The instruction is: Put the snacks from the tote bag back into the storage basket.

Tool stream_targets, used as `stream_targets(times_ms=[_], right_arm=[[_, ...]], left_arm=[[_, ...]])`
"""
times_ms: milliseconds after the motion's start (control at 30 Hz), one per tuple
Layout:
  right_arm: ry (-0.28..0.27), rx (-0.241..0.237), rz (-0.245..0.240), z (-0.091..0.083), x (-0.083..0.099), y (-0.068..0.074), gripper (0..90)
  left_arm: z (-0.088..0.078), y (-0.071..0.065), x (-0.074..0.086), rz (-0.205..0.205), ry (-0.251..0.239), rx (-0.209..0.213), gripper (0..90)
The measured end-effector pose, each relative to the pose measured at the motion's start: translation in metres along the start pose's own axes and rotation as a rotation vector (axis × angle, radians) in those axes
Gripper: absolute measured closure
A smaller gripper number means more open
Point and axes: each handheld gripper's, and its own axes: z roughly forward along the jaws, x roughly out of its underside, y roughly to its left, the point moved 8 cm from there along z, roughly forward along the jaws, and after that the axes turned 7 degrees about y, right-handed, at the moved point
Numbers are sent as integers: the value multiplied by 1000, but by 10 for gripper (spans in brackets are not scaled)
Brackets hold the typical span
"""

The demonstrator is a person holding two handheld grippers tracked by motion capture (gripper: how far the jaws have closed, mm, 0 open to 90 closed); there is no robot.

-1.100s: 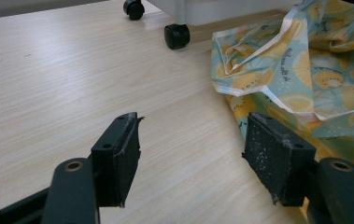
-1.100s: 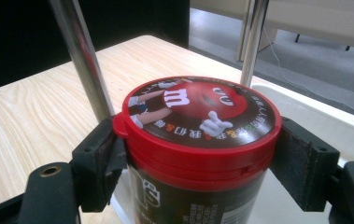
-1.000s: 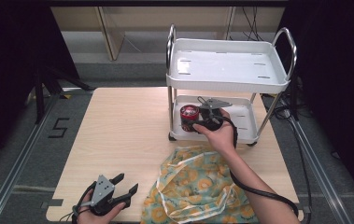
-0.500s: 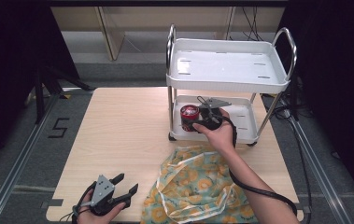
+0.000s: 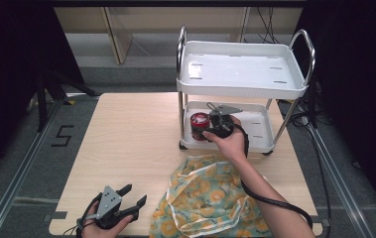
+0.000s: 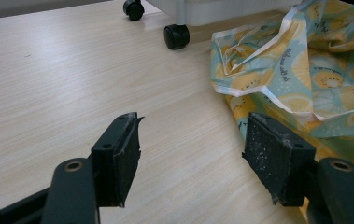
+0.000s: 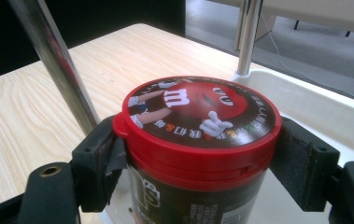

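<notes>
Pale wooden table, white two-shelf cart at its far right, patterned cloth in front, chrome post beside red-lidded candy jar, jar upright on lower shelf, clamped by right gripper, left gripper spread wide, near cloth.

The right forearm comes in from the bottom edge and stretches forward and a little leftward, the right hand wrapped round the right gripper from behind. Its jaws are pressed tight against both sides of what sits between them — no gap on either side. The left hand sits low and near, holding the left gripper — its jaws spread wide apart with nothing between them, angled forward and right just above the surface.
</notes>
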Motion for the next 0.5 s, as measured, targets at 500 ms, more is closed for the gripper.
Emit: stream_targets(times_ms=[500], right_arm=[[21, -8, -7, 8, 2, 1, 260]], left_arm=[[1, 0, 0, -2, -2, 1, 352]])
